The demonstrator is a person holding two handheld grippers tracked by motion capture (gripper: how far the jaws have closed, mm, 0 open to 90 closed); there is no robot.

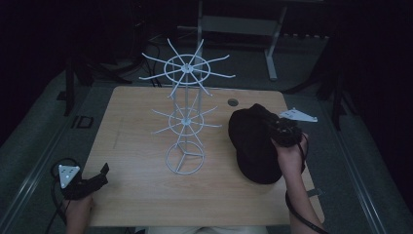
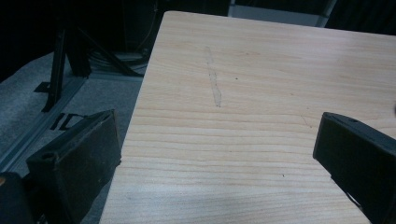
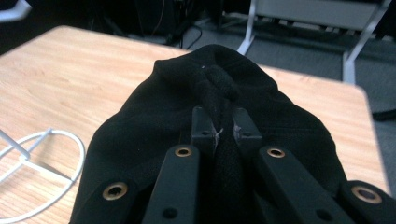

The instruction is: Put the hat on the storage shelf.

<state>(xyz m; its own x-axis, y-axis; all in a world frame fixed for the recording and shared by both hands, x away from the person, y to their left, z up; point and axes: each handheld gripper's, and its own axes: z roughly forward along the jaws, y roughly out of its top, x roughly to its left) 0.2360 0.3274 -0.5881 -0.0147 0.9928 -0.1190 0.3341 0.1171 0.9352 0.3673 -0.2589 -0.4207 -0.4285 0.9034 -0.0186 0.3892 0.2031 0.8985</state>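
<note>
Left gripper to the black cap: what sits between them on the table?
In the high view, the white wire rack's ring base stands between the left gripper and the black cap; otherwise bare wood.

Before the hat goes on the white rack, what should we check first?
1. Right gripper pinching the black cap: ok, fingers closed on a fold of fabric.
2. Cap lifted off the table: cannot tell.
3. White wire rack upright: ok.
4. Rack hooks free: ok, nothing hangs on them.
5. Left gripper out of the way: ok, open near the table's corner.
</note>
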